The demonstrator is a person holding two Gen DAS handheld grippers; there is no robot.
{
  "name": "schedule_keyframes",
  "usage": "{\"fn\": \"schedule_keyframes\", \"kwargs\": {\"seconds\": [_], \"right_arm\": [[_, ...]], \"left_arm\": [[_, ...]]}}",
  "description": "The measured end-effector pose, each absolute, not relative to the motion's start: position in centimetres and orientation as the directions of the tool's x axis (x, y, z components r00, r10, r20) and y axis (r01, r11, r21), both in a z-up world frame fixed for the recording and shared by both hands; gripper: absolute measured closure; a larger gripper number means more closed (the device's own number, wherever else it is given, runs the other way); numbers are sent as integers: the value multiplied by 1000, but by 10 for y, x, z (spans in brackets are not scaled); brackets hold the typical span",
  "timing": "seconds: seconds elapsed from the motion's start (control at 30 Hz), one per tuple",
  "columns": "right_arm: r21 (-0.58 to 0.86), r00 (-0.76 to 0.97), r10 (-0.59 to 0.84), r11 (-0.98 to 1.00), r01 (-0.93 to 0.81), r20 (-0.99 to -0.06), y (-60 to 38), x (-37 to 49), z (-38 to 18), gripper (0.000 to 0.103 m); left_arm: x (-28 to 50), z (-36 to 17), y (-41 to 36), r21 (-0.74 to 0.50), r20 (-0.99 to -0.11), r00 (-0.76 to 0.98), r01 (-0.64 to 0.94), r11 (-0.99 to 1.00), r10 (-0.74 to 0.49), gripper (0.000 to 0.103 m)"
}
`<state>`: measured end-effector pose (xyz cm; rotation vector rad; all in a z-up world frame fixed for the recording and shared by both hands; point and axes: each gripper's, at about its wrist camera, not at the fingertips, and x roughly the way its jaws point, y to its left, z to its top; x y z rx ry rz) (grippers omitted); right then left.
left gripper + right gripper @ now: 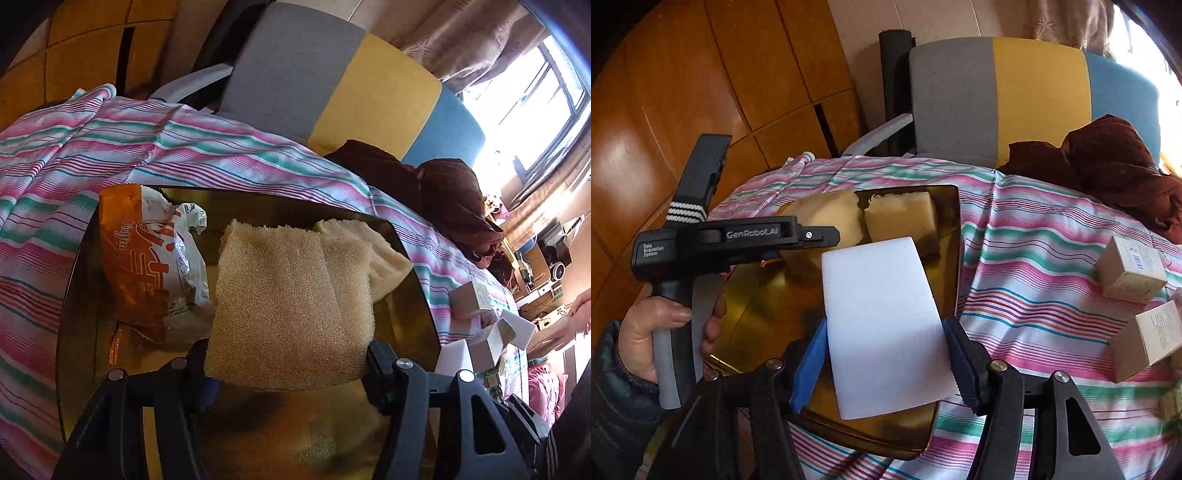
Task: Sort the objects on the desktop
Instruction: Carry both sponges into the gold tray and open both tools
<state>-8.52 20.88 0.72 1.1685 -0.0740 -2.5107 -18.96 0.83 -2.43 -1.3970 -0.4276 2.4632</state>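
Right wrist view: two yellow sponges (pixel 827 218), one white block (pixel 886 332), two boxes (pixel 1130 269).

A: Log your counts. Sponges?
B: You have two tan sponge blocks (pixel 827 221) (pixel 905 214) over one gold tray (pixel 764 299), plus one white foam block (pixel 882 332).
A: Boxes?
B: Two small cartons (pixel 1132 267) (pixel 1148 338) you can count clearly; one orange snack bag (pixel 147 262).
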Motion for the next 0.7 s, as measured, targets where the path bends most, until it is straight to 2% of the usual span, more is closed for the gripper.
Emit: {"fn": "schedule_keyframes", "kwargs": {"seconds": [0.33, 0.57, 0.7], "right_arm": [[98, -558, -221, -965, 241, -800, 183, -130, -17, 37], [6, -588, -130, -978, 208, -798, 171, -149, -21, 35], [-15, -598, -119, -977, 214, -793, 168, -150, -22, 28]], "left_arm": [[-217, -38, 8, -363, -812, -488, -7, -932, 320, 37], [-221, -34, 16, -337, -800, -515, -37, -941, 307, 29], [-216, -25, 17, -318, -785, -542, -65, -946, 301, 23]]}}
